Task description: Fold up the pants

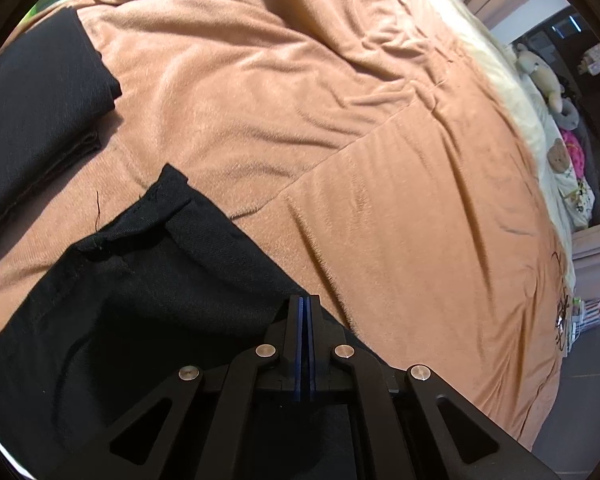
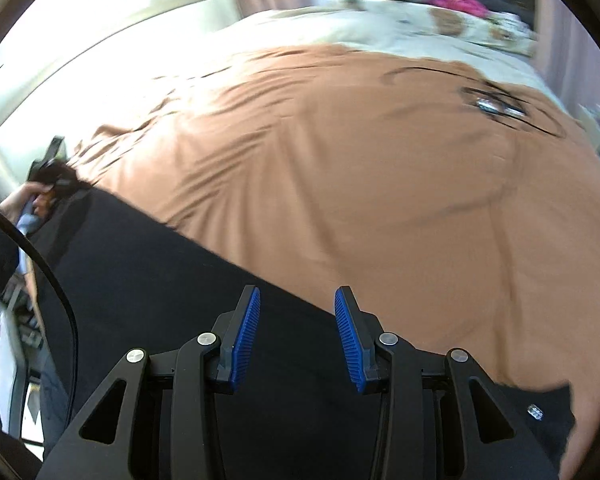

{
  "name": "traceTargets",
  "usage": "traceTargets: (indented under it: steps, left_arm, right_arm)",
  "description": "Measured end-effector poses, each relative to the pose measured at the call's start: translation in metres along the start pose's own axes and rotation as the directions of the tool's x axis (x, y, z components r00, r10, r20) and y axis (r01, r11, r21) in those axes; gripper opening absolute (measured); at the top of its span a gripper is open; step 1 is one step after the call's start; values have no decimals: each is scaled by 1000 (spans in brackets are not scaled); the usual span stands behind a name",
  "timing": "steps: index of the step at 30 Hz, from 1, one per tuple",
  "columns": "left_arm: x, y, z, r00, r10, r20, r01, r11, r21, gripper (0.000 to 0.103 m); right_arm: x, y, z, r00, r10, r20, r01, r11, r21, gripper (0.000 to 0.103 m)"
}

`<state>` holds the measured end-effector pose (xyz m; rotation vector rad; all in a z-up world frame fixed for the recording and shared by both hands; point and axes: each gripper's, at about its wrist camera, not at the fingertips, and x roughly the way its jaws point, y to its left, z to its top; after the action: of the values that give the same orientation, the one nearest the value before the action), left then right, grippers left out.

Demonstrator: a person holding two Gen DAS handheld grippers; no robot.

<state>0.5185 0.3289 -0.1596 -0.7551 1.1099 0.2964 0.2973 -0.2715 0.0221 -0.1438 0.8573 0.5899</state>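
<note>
Black pants (image 1: 132, 288) lie on an orange-brown bedspread (image 1: 340, 140), with the hem end showing at the middle left in the left wrist view. My left gripper (image 1: 305, 300) is shut, its blue pads pressed together over the pants' edge; whether cloth is pinched between them is hidden. In the right wrist view the pants (image 2: 172, 288) stretch from lower middle to the left. My right gripper (image 2: 297, 292) is open and empty just above the pants' edge. At the far left of that view the other hand and gripper (image 2: 46, 176) hold the cloth's far end.
A folded black garment (image 1: 36, 100) lies at the left on the bedspread. A cream blanket and soft toys (image 1: 540, 68) sit at the bed's far right. The bed edge and floor (image 1: 580, 420) are at the lower right. A black cable (image 2: 48, 272) hangs at the left.
</note>
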Motion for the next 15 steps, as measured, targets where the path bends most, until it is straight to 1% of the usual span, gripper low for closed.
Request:
traceTargets:
  steps: [1, 4, 5, 8, 10, 14, 15]
  left_arm:
    - [0, 0, 2, 1000, -5, 6, 5, 1000, 1, 0]
    - [-11, -2, 6, 998, 2, 64, -4, 1000, 18, 0]
    - [-14, 0, 9, 998, -10, 70, 9, 1000, 11, 0]
    - [-12, 2, 14, 998, -49, 31, 49, 999, 4, 0]
    - [-10, -1, 13, 999, -30, 20, 30, 999, 15, 0]
    - [6, -13, 6, 999, -19, -44, 21, 999, 46, 0]
    - [8, -16, 3, 999, -13, -53, 16, 998, 56, 5]
  right_arm:
    - [6, 7, 1, 1000, 17, -7, -17, 1000, -21, 37]
    - [31, 22, 15, 995, 85, -44, -88, 993, -82, 37]
    - [37, 28, 17, 993, 101, -57, -107, 989, -101, 37]
    - [67, 49, 28, 983, 146, -110, -163, 973, -165, 37]
    - [85, 58, 38, 977, 164, -136, -190, 960, -207, 37]
    - [118, 79, 50, 963, 196, -185, -243, 928, -281, 37]
    - [125, 80, 54, 961, 195, -195, -248, 921, -301, 37]
